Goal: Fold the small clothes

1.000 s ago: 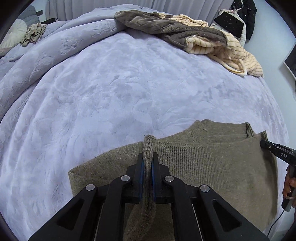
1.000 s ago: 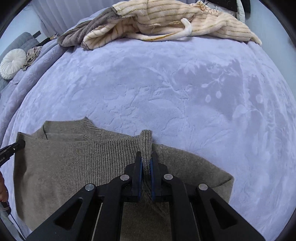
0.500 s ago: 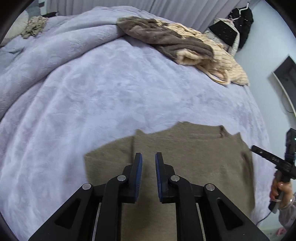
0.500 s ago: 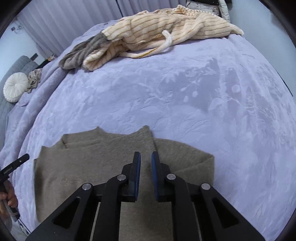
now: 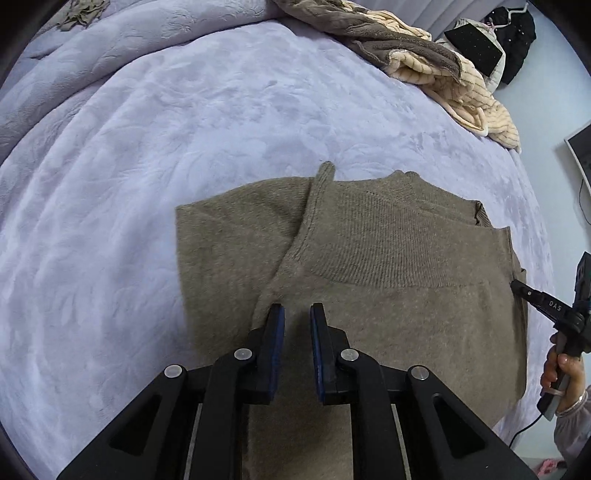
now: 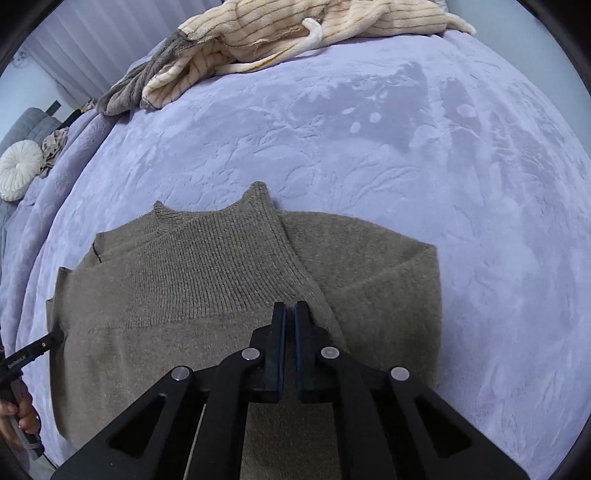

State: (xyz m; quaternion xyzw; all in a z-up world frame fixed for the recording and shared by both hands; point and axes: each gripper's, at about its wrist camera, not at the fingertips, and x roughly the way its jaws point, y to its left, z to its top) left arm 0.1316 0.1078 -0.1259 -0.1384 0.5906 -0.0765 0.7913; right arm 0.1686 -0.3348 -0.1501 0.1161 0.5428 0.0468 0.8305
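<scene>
Olive-brown ribbed sweater (image 5: 388, 266) on a lavender bedspread (image 5: 184, 129) embossed with leaves — beyond it, a cream blanket (image 6: 295, 33) with thin brown stripes, grey-backed.

The folded sweater (image 5: 369, 280) lay on the bedspread (image 5: 184, 147); heaped blankets (image 6: 280, 40) lay behind it.

You have an embossed lavender plush bedspread (image 6: 424, 155) as ground; at its far edge lies a heap of cream striped and grey-brown fleece blankets (image 6: 295, 33), and beyond its far-left edge a round white pleated cushion (image 6: 18, 170)
</scene>
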